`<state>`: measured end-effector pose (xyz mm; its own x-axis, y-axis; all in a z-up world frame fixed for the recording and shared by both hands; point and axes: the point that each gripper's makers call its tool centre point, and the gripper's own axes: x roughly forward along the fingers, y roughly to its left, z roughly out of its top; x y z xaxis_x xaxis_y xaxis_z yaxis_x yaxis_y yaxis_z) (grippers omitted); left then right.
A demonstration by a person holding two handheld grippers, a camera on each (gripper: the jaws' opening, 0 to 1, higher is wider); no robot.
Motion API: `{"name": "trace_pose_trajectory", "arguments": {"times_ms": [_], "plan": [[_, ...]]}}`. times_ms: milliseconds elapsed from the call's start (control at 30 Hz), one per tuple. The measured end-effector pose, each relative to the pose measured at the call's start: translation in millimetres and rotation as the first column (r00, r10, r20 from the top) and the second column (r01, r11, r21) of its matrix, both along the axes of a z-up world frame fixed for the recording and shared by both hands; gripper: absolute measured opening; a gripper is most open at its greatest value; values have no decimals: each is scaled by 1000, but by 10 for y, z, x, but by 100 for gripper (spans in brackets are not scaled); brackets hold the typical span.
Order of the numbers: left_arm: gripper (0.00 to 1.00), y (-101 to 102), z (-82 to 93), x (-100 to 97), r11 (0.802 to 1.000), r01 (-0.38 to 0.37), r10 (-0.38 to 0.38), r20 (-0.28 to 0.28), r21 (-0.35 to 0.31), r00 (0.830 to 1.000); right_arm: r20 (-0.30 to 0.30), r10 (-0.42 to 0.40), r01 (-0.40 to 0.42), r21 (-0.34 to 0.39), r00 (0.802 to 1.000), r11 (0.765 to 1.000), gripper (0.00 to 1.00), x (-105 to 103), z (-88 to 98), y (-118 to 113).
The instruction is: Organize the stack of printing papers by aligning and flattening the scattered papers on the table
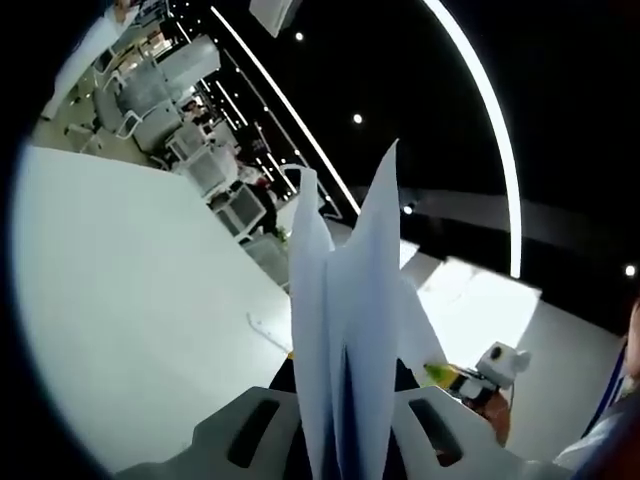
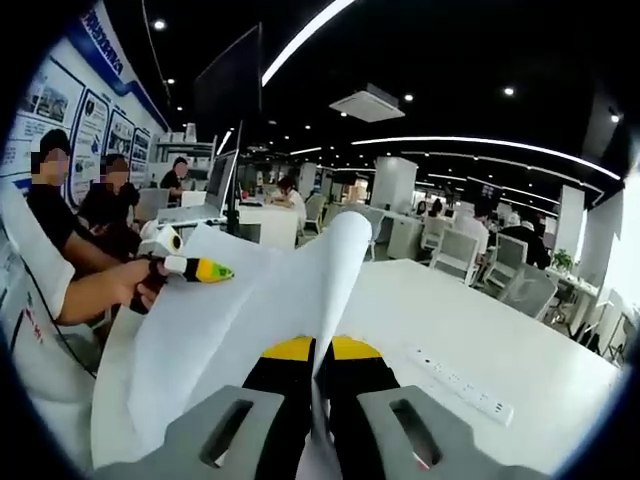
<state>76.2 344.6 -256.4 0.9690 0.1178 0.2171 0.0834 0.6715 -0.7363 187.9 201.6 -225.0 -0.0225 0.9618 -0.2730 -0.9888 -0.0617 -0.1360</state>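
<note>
In the left gripper view we see our left hand-held gripper [image 1: 345, 425] clamped on the printing papers [image 1: 355, 330], whose sheets stand up between the jaws and fan into pointed corners above them. In the right gripper view our right hand-held gripper [image 2: 318, 415] is closed on the same papers, which curl upward from the jaws and spread wide to the left, lifted clear of the white tabletop [image 2: 470, 330]. Just beyond the sheets' left edge, the left hand-held gripper shows with a green and yellow tip, held in a person's hand [image 2: 135, 280]. A white power strip [image 2: 462, 383] lies on the tabletop to the right. Farther out we see office chairs [image 2: 455, 255] and seated people [image 2: 75, 215].
</note>
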Motion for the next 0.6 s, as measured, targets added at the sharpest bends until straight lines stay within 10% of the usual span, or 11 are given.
{"name": "trace_pose_trajectory", "arguments": {"times_ms": [600], "plan": [[6, 27, 27, -16, 1000, -4, 4, -4, 20, 1000, -8, 23, -24, -21, 1000, 999, 0, -84, -66, 112]]}}
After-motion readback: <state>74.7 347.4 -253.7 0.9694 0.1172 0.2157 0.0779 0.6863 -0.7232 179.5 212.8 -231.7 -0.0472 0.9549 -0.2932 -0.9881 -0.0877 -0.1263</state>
